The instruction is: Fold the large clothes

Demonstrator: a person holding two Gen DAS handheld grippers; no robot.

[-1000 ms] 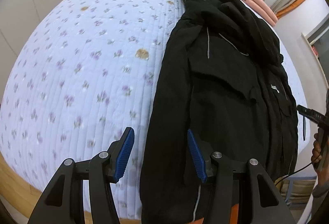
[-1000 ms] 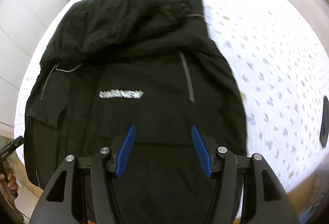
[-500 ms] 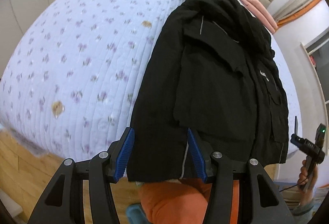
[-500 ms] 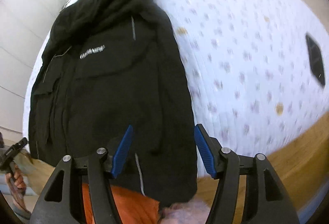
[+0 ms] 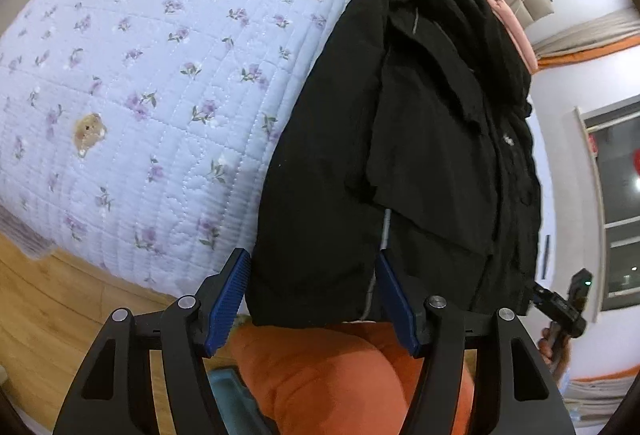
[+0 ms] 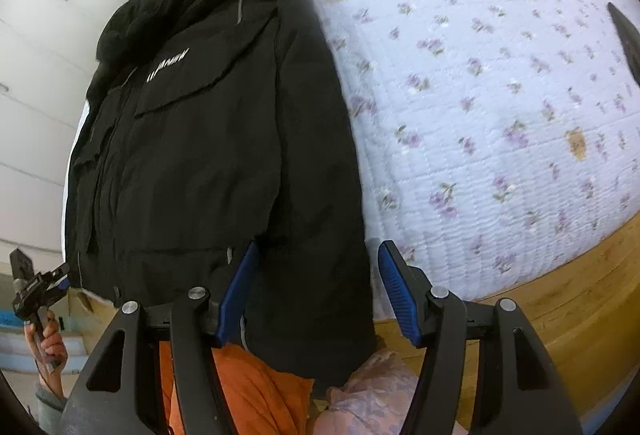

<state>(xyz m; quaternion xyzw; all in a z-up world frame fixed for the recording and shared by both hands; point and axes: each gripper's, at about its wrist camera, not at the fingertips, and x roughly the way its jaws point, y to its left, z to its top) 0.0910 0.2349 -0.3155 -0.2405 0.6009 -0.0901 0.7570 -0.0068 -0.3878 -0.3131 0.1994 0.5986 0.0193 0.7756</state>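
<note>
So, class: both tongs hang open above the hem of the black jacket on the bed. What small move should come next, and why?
Probably lower both tongs onto the hem and close. The left tongs and right tongs stand open, just widened, gripping nothing, while the black jacket lies flat, unfolded, on the bed.

A bed (image 5: 132, 83) wears a pale floral quilt. A black jacket (image 5: 400, 155) lies flat on it, hem at the edge.

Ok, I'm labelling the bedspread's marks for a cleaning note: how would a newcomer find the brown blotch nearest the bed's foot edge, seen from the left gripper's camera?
Start at the pale blue quilted bedspread with lilac flower sprigs. Go left from the black jacket, towards the wooden floor. The brown blotch sits there, larger and tan where the sprigs are small and purple.
</note>
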